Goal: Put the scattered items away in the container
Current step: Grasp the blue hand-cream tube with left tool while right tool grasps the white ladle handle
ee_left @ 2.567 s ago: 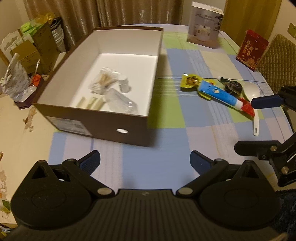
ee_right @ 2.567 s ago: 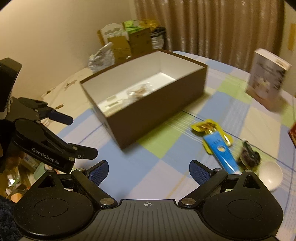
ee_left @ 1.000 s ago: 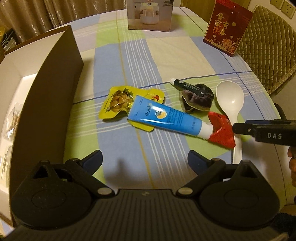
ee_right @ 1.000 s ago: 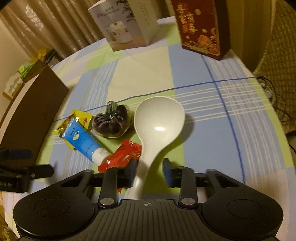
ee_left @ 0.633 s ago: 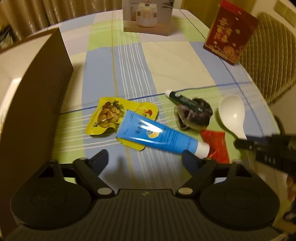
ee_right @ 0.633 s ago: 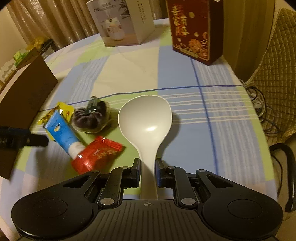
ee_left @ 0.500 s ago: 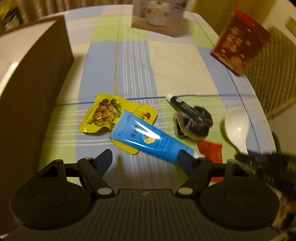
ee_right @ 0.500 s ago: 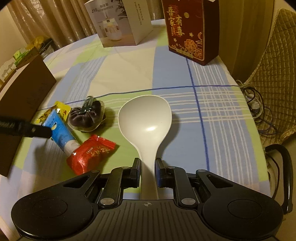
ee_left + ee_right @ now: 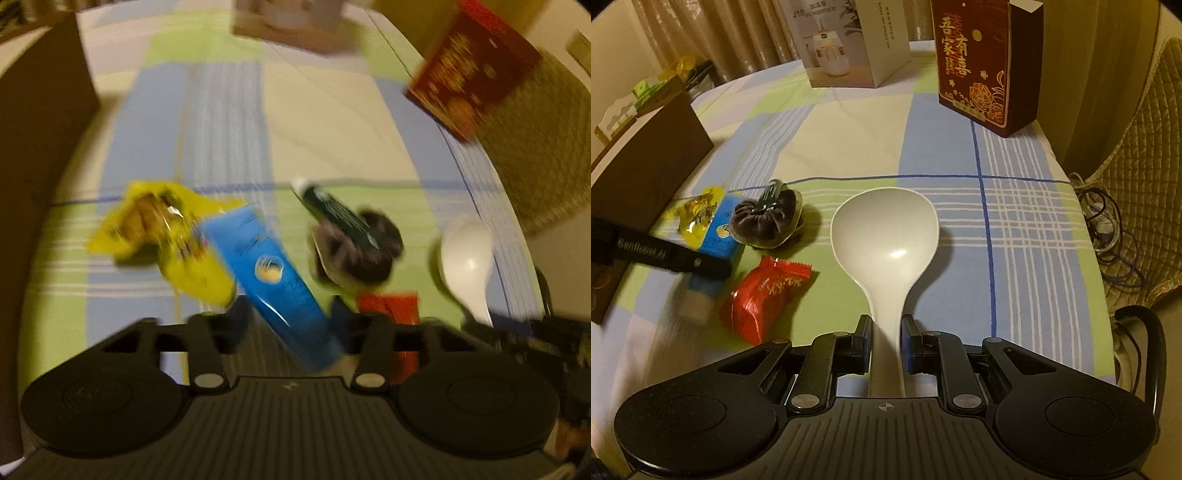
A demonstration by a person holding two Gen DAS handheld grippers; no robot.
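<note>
My right gripper (image 9: pixel 885 338) is shut on the handle of a white spoon (image 9: pixel 885 236), whose bowl points away over the checked cloth. My left gripper (image 9: pixel 288 325) has its jaws partly closed around the lower end of a blue tube (image 9: pixel 273 280); the view is blurred, and contact is unclear. A yellow snack pouch (image 9: pixel 162 229), a dark scrunchie (image 9: pixel 358 251) with a small dark tube (image 9: pixel 332 210) on it, and a red packet (image 9: pixel 768 291) lie close by. The brown box (image 9: pixel 646 173) stands at the left.
A white product box (image 9: pixel 849 44) and a red carton (image 9: pixel 982 70) stand at the back of the table. A quilted chair (image 9: pixel 1137 184) and cables are off the table's right edge. The table edge curves near the spoon.
My left gripper has dropped toward the blue tube and its jaws have narrowed around it. My right gripper closed on the spoon handle earlier and stays shut on it.
</note>
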